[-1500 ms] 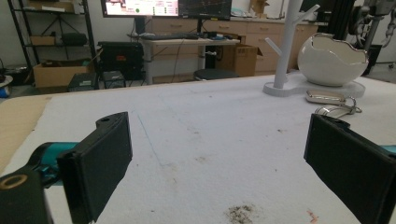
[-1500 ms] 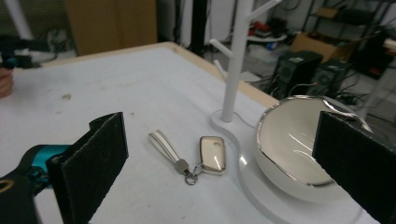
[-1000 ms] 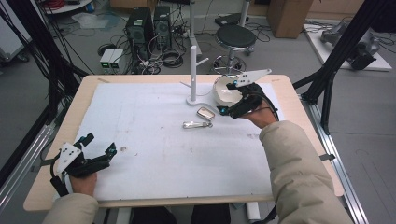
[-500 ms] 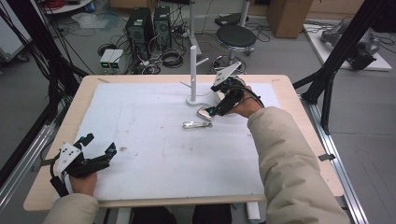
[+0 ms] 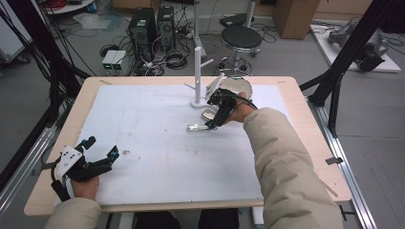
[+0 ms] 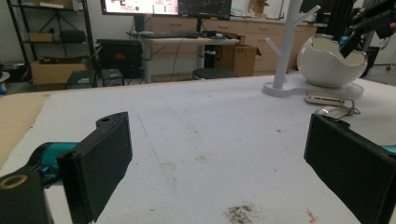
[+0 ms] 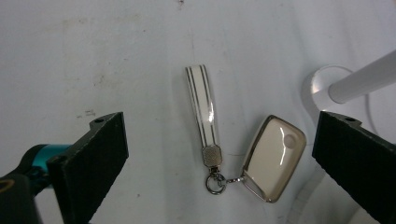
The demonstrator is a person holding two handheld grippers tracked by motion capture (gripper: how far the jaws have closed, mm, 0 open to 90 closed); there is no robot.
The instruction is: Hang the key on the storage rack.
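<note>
Right gripper (image 7: 219, 154), jaws wide open above key fob (image 7: 273, 158) with limp strap (image 7: 201, 109): light, glossy, likely slippery; flat strap judged best hold; left gripper (image 5: 98, 155) idle, open.

The high view looks forward and down over the whole desk (image 5: 305, 143) from its near edge. The left gripper view sits low by the near left corner, facing across toward the white stand (image 6: 285, 51) and bowl (image 6: 329, 63). The right gripper view looks straight down, close, on the key fob (image 7: 273, 158) beside the stand's base, which all three views share.
</note>
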